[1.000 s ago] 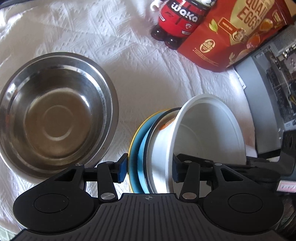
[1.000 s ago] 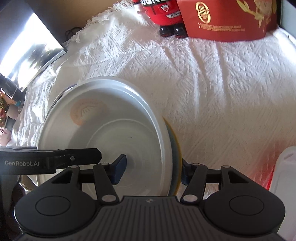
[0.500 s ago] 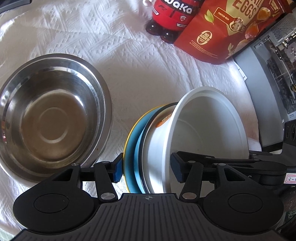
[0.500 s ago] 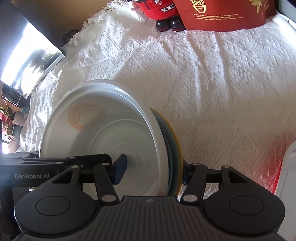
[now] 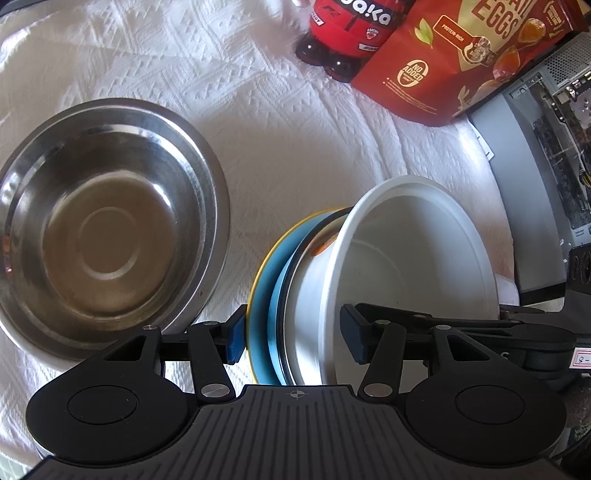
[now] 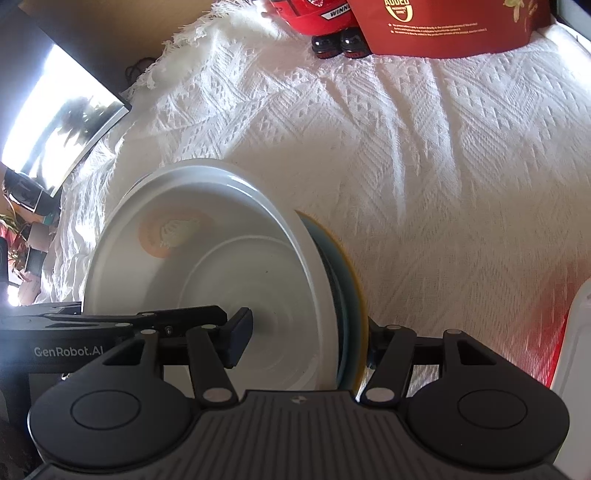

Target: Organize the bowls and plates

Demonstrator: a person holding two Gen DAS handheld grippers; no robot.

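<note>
A stack of dishes stands on edge on the white cloth: a white bowl (image 5: 417, 258) in front, then a blue plate (image 5: 275, 295) and a yellow plate (image 5: 258, 273). My right gripper (image 6: 306, 339) is shut on this stack, one pad inside the white bowl (image 6: 207, 280), the other behind the yellow plate (image 6: 360, 302). My left gripper (image 5: 291, 336) straddles the same stack with its jaws wide and its pads just off the dishes. A large steel bowl (image 5: 107, 229) sits upright to the left.
A red drink bottle (image 5: 347, 29) and a red egg pouch (image 5: 461, 55) stand at the back of the cloth. A grey computer case (image 5: 546, 147) borders the right side. A white container (image 6: 576, 332) sits at the right edge, a bright screen (image 6: 55, 122) at the left.
My left gripper's jaws have widened and its pads have come off the stack. The right gripper has kept its grip on the dishes.
</note>
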